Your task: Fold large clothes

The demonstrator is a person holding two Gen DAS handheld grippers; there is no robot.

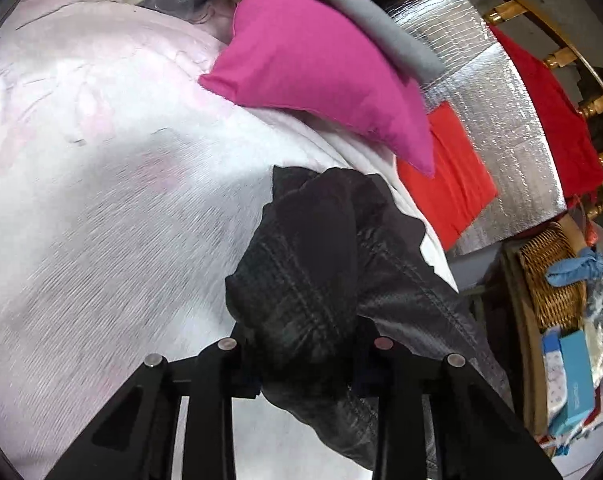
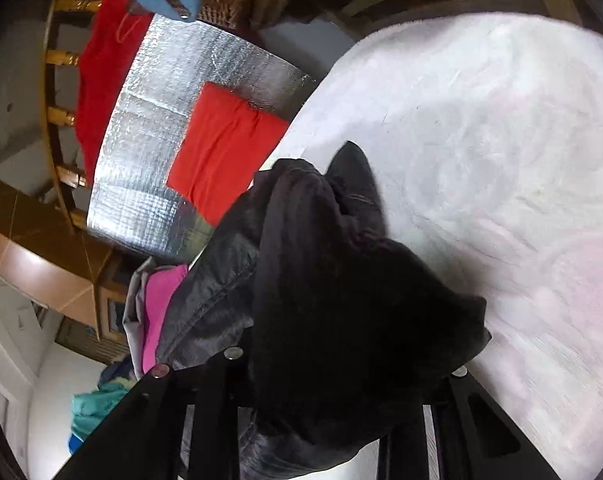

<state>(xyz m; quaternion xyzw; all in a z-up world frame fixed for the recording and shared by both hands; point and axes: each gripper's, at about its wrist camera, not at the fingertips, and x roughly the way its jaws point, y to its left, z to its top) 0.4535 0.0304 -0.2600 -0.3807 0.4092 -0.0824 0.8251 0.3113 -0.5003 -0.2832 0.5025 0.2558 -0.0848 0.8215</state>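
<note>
My left gripper (image 1: 305, 360) is clamped on a bunched fold of the black garment (image 1: 313, 264), dark fabric spilling out between and over the fingers. My right gripper (image 2: 341, 364) is buried under another bunch of the same black garment (image 2: 341, 280) and pinched onto it. The garment hangs over the pale pink bedspread (image 1: 101, 200), near the bed's edge. Further out, a magenta pillow (image 1: 313, 72) lies on the bedspread under a grey blanket (image 1: 341, 12). Past the bed's edge, a folded red cloth (image 2: 225, 148) rests on a silver foil mat (image 2: 149, 128); beyond it, a wicker basket (image 1: 549, 280)
</note>
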